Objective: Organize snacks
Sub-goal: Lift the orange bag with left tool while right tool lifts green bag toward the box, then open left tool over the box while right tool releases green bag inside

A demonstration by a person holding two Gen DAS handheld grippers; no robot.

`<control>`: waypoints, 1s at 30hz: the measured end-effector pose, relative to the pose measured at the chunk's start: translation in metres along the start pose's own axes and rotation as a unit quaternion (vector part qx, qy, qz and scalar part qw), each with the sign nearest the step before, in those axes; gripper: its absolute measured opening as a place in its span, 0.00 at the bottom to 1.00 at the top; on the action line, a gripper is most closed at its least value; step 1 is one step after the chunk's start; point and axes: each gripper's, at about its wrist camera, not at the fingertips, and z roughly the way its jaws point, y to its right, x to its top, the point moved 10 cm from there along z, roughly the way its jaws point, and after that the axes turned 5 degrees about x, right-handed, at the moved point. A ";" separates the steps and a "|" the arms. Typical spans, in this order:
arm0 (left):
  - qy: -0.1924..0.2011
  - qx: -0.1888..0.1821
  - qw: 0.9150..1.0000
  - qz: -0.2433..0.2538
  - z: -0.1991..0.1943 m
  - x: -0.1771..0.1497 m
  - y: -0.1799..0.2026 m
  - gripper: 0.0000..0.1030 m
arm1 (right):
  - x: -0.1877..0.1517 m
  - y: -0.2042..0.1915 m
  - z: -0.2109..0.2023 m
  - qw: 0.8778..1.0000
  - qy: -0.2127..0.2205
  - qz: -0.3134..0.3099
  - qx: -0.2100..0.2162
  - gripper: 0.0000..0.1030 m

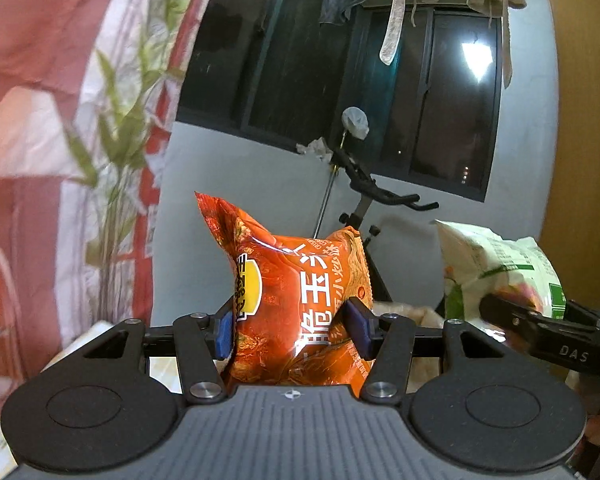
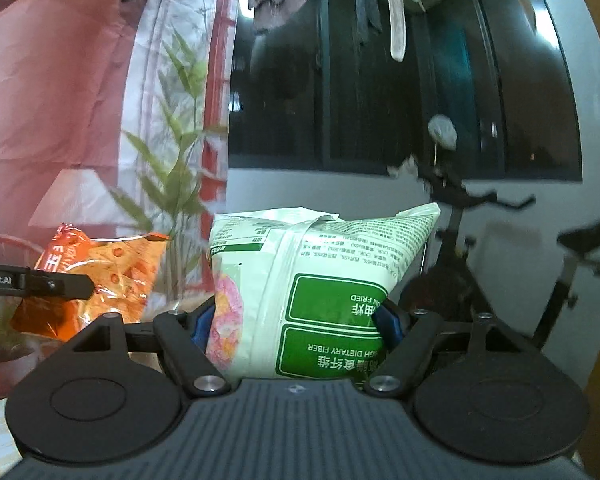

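Both tools' pads sit half-hidden behind the orange snack bag (image 1: 296,300) and the white-green snack bag (image 2: 320,300).

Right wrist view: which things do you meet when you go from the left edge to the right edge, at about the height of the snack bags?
Black tip of the left gripper → crinkled orange snack bag → green leafy plant → white and green snack bag → black exercise bike.
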 end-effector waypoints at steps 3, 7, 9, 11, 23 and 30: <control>0.006 0.004 1.000 -0.010 0.031 0.011 0.008 0.56 | 0.009 0.012 0.028 1.000 0.015 -0.009 -0.024 0.75; -0.002 0.025 1.000 0.007 0.062 0.011 0.017 0.57 | 0.005 0.026 0.074 0.996 -0.001 -0.037 -0.080 0.75; -0.025 0.029 0.999 0.022 0.078 0.003 0.021 0.57 | -0.006 0.030 0.092 0.995 -0.024 -0.042 -0.090 0.75; -0.046 0.028 0.998 0.032 0.088 -0.005 0.021 0.57 | -0.019 0.029 0.105 0.993 -0.056 -0.050 -0.088 0.75; -0.069 0.059 0.996 0.019 0.087 -0.005 -0.010 0.88 | -0.045 0.015 0.110 0.987 -0.159 -0.018 0.024 0.91; -0.094 0.043 0.994 0.023 0.057 -0.007 -0.024 0.88 | -0.031 0.017 0.079 0.987 -0.146 0.037 0.052 0.93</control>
